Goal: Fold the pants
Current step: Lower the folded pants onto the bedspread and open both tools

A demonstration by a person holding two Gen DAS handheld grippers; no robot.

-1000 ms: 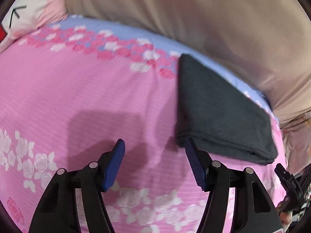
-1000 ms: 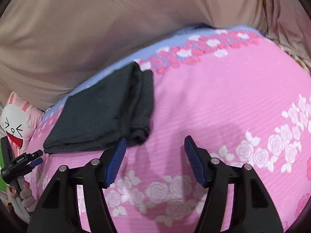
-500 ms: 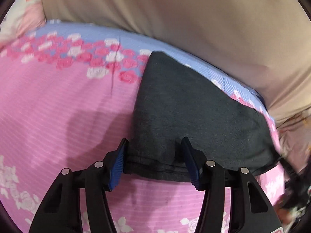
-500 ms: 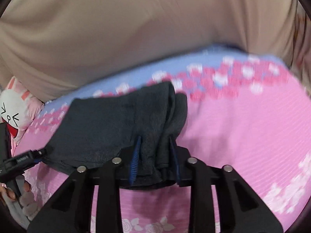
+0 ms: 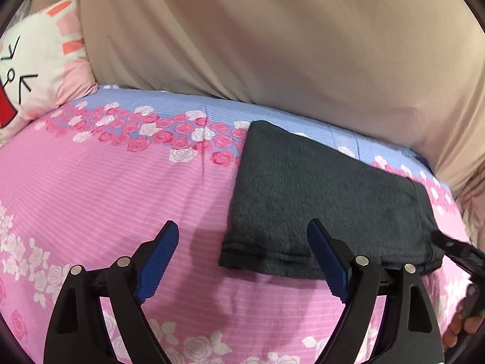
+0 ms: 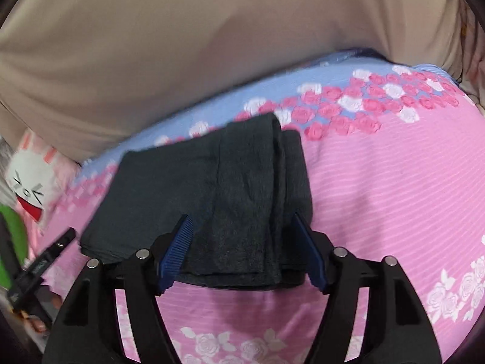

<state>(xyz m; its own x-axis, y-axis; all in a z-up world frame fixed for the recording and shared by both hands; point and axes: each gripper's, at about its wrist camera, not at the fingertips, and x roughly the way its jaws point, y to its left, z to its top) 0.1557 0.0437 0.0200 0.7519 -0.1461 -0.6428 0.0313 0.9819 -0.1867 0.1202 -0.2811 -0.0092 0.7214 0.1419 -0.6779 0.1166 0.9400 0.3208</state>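
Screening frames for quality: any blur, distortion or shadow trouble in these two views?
Left wrist view: sharp in the middle, fisheye bends the bed edge, dark vignette corners, soft claw shadow on the sheet beside the pants. Right wrist view: motion smear at the left edge, pants and claw fairly crisp.

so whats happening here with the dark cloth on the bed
A person is folding pants with a two-finger tool in each hand. The dark grey knit pants lie already folded into a compact rectangle on the pink rose-print bedsheet. The left tool is open at the near left corner of the pants, not gripping. The right tool is also open, its blue pads either side of the folded end, with the cloth lying between them. A white bunny pillow sits at the bed's far corner.
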